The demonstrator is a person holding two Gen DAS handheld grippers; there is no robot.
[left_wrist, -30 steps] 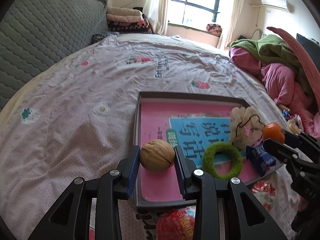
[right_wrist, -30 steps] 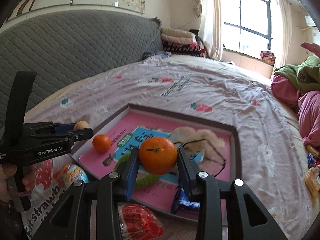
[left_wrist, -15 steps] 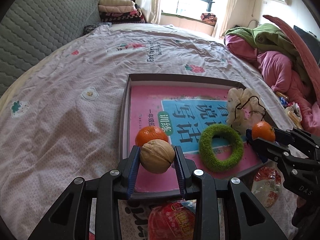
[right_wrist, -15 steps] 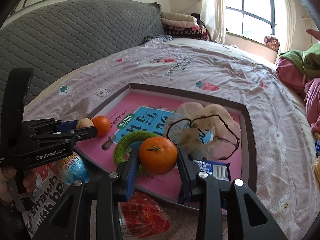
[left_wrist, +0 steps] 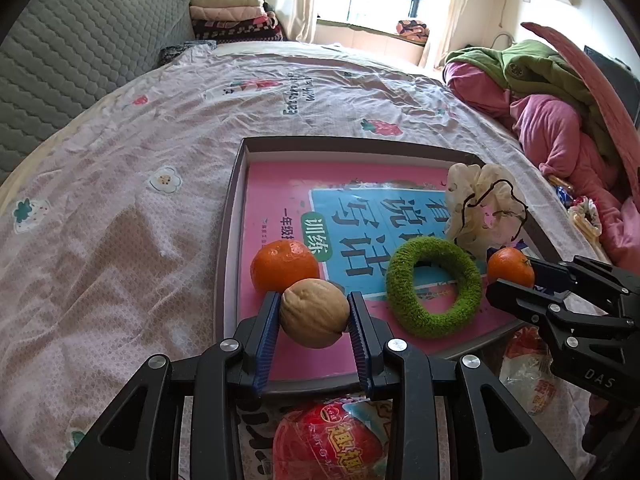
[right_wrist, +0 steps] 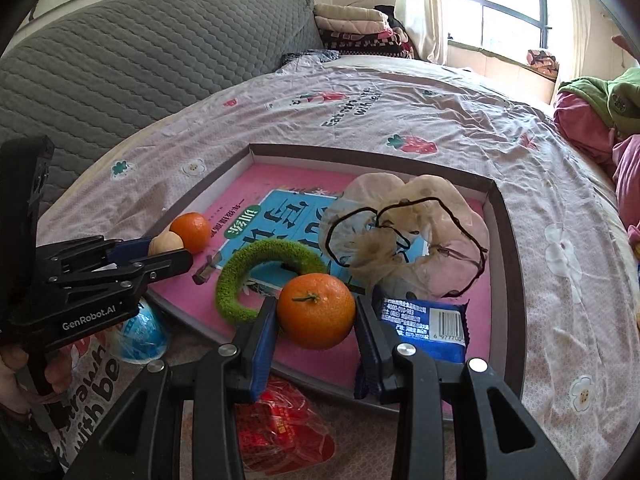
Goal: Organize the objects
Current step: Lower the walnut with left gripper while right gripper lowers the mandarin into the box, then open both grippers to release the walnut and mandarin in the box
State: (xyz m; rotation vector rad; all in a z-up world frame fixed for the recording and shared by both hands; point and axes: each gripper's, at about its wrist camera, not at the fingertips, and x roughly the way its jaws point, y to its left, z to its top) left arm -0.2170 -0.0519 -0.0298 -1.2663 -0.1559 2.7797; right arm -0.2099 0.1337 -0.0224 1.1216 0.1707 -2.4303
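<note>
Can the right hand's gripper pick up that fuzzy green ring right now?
Probably not yet. The right gripper is already full: its fingers clamp a round orange tangerine. The fuzzy green ring lies uncovered in the shallow grey-rimmed tray just beyond, so nothing else blocks it.

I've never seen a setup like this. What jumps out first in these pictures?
Two black tongs reach over a shallow tray on a bed: the left tongs pinch a walnut, the right tongs pinch a tangerine. Inside the tray, on a pink and blue book cover, lie a second tangerine just behind the walnut, a fuzzy green ring in the middle and a pale scrunchie towards the far right.
</note>
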